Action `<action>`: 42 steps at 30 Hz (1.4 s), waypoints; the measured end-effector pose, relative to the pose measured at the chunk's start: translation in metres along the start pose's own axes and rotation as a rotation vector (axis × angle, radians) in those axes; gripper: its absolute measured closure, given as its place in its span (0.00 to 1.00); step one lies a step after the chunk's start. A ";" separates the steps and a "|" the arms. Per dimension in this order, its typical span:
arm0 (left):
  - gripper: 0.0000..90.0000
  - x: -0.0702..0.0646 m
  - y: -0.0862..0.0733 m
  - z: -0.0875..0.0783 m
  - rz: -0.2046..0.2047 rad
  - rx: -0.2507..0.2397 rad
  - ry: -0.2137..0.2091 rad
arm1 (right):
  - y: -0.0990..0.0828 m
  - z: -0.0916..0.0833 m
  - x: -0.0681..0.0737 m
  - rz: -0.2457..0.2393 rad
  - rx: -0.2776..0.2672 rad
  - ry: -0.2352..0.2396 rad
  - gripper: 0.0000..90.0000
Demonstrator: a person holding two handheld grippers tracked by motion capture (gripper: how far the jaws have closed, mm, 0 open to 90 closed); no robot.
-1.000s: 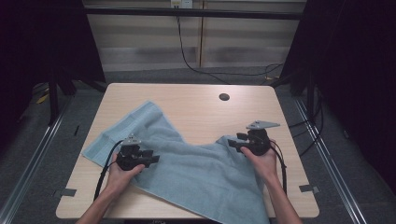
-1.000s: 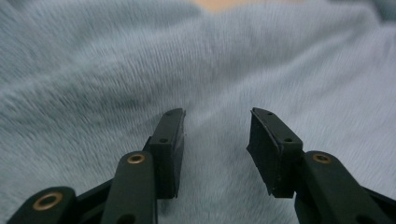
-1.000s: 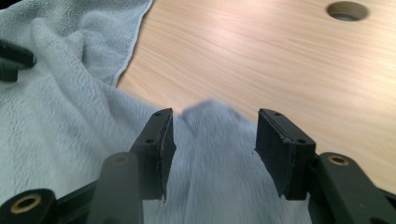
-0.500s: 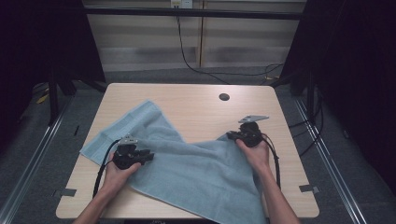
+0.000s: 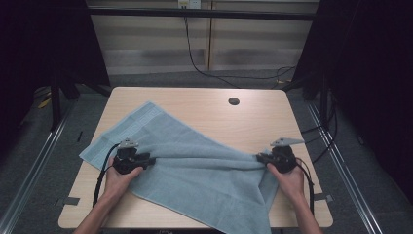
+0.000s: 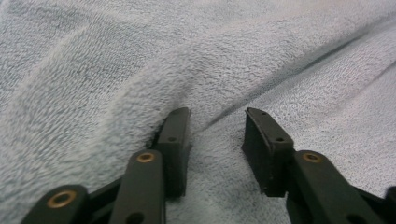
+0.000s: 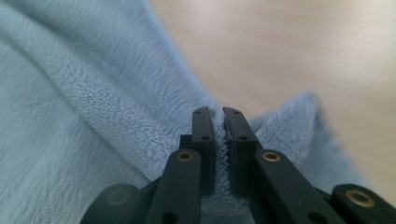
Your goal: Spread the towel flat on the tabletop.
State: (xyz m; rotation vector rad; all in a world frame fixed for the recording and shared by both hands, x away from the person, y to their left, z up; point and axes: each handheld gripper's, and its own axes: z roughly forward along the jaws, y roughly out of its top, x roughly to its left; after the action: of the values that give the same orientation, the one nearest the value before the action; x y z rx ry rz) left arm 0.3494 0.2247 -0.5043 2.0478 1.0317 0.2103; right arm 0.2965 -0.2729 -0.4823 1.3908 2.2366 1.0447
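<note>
A light blue towel [image 5: 195,156] lies diagonally over the wooden table [image 5: 214,109], and its near corner hangs past the front edge. My left gripper [image 5: 150,160] rests on the towel's left part, open. In the left gripper view its jaws [image 6: 217,140] straddle a raised fold of the towel [image 6: 140,70] without pinching it. My right gripper [image 5: 259,157] is at the towel's right side, shut on the edge. In the right gripper view the towel [image 7: 93,107] is clamped between the fingertips [image 7: 218,126], with bare table [image 7: 303,56] beyond.
A small dark round hole [image 5: 234,101] sits near the table's far right. Bare wood runs along the far edge and the right side. Black cables [image 5: 102,178] trail from each gripper toward the person. Dark frames and rails flank the table.
My right gripper has pulled to the right and toward the near edge with the towel edge in it, stretching the cloth flatter. The left gripper has shifted slightly left on the towel.
</note>
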 end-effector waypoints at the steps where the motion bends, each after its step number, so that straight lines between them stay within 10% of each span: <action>1: 0.64 -0.003 0.001 0.000 -0.019 0.004 -0.016 | -0.006 0.001 0.003 0.007 0.006 0.015 0.94; 5: 0.57 -0.020 0.005 0.000 -0.006 0.022 -0.079 | -0.019 0.001 0.025 -0.013 0.019 0.049 0.94; 9: 0.58 -0.033 0.005 0.008 0.024 0.061 -0.051 | -0.024 -0.002 0.037 -0.022 0.024 0.081 0.94; 18: 0.62 -0.024 0.010 0.021 -0.007 -0.003 -0.065 | -0.035 -0.002 0.091 -0.093 0.043 0.236 0.94; 24: 0.62 -0.042 0.010 0.027 0.077 0.005 -0.105 | -0.034 -0.001 0.116 -0.134 0.073 0.335 0.85; 33: 0.58 -0.063 0.005 0.016 0.136 0.067 -0.149 | 0.019 -0.017 0.079 -0.118 -0.063 0.225 0.60; 38: 0.57 -0.049 0.006 -0.005 0.097 0.030 -0.151 | 0.068 0.028 0.070 -0.168 -0.037 0.243 0.64; 42: 0.60 -0.023 0.003 -0.018 0.034 0.002 -0.063 | 0.086 0.076 0.074 -0.171 0.027 0.276 0.73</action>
State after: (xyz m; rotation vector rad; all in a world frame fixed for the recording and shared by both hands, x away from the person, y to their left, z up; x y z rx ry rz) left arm 0.3273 0.2174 -0.4858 2.0618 0.9592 0.1611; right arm 0.3611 -0.1540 -0.4640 1.0971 2.5199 1.2118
